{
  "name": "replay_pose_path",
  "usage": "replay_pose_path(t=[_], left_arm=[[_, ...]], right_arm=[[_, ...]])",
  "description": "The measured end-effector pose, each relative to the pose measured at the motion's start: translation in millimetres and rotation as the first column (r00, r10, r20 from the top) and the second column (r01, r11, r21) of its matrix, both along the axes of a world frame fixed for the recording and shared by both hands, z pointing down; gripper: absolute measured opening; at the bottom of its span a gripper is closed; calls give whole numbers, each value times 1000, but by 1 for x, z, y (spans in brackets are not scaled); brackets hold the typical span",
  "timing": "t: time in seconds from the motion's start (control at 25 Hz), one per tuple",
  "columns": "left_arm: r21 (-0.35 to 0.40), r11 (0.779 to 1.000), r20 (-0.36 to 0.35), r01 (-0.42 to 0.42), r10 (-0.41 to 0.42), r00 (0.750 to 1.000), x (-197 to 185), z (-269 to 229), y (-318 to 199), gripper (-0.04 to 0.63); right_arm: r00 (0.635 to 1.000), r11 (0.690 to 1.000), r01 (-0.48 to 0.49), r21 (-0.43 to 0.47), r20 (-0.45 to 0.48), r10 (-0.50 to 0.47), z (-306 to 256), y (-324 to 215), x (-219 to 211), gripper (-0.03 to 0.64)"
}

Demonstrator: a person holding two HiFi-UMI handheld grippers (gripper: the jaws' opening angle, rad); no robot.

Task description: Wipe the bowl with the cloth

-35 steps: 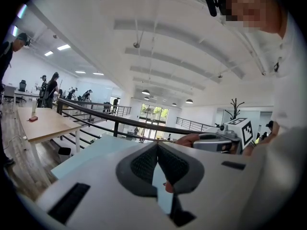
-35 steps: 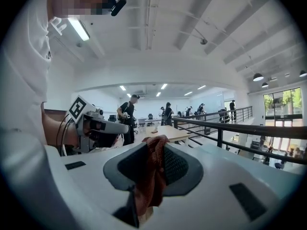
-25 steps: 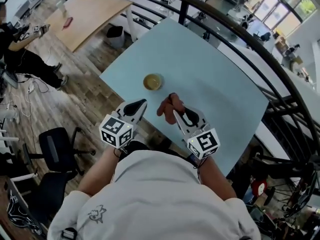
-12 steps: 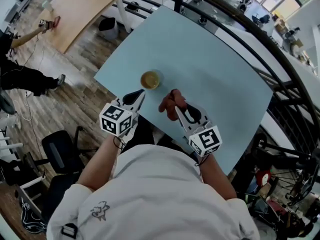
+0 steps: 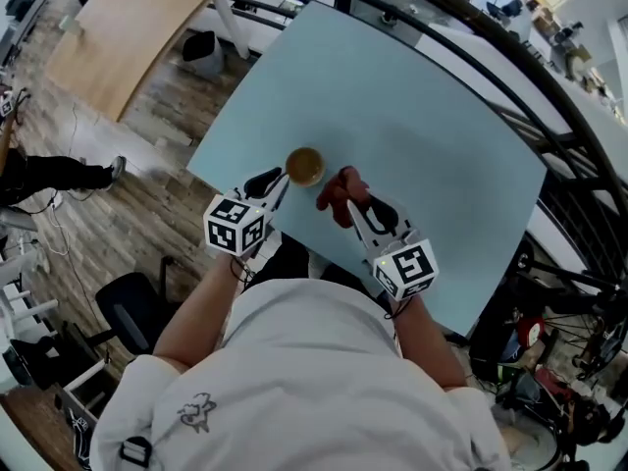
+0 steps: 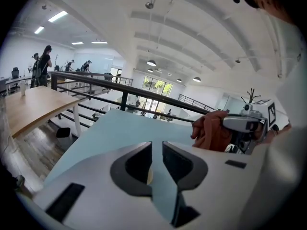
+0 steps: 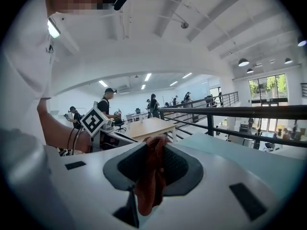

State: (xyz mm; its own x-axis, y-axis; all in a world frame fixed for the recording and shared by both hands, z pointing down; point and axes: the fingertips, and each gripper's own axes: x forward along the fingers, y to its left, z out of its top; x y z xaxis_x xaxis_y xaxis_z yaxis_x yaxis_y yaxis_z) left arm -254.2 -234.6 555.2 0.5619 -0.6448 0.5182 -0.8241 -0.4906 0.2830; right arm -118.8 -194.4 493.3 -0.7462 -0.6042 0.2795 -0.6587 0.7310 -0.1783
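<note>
A small bowl (image 5: pixel 305 167) with a yellowish inside stands on the light-blue table (image 5: pixel 422 126) near its front-left edge. My left gripper (image 5: pixel 279 178) sits just left of the bowl, its tips almost at the rim. Its jaws are opening, with a narrow gap between them (image 6: pixel 157 145) and nothing pressed. A sliver of the bowl (image 6: pixel 149 176) shows through that gap. My right gripper (image 5: pixel 351 202) is shut on a rust-red cloth (image 5: pixel 340 190), held just right of the bowl. The cloth (image 7: pixel 150 181) hangs bunched between the right gripper's (image 7: pixel 154 145) jaws.
The table's front-left edge (image 5: pixel 235 180) runs right under the left gripper, with wooden floor below. A black railing (image 5: pixel 549 116) curves behind the table. A wooden desk (image 5: pixel 108 37) stands at the far left, and an office chair (image 5: pixel 132 307) sits at my lower left.
Both grippers have moved forward toward the bowl; the left tips now sit beside its rim. The right gripper still holds the cloth.
</note>
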Motion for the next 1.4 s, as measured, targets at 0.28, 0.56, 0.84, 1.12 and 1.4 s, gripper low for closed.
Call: replay_pose_path(t=[0.28,0.56,0.84,1.12,1.4], left_arm=[[-94,992,29,-79,82,996,-20,47,-32,141],[-220,965,54,-144,160,986,-24,111,-45,169],[-323,925,79,-200,236,968,-22,167,-50,179],[-369,905,111,-210,268,957,-17,201,-60,179],[-432,878,100,-205,272,957,-12,230,-61,175]], right_arm=[[998,998,-62,-29,-18,62,12,-27,-21,100],[991,989,-133,-64,-32,131,25,-40,-24,100],[979,975,-199,-99,-63,194,34,-43,-23,100],[969,962,-245,-125,-78,236,42,-45,-18,100],[961,952,-272,-139,-89,261,48,-45,-16,100]])
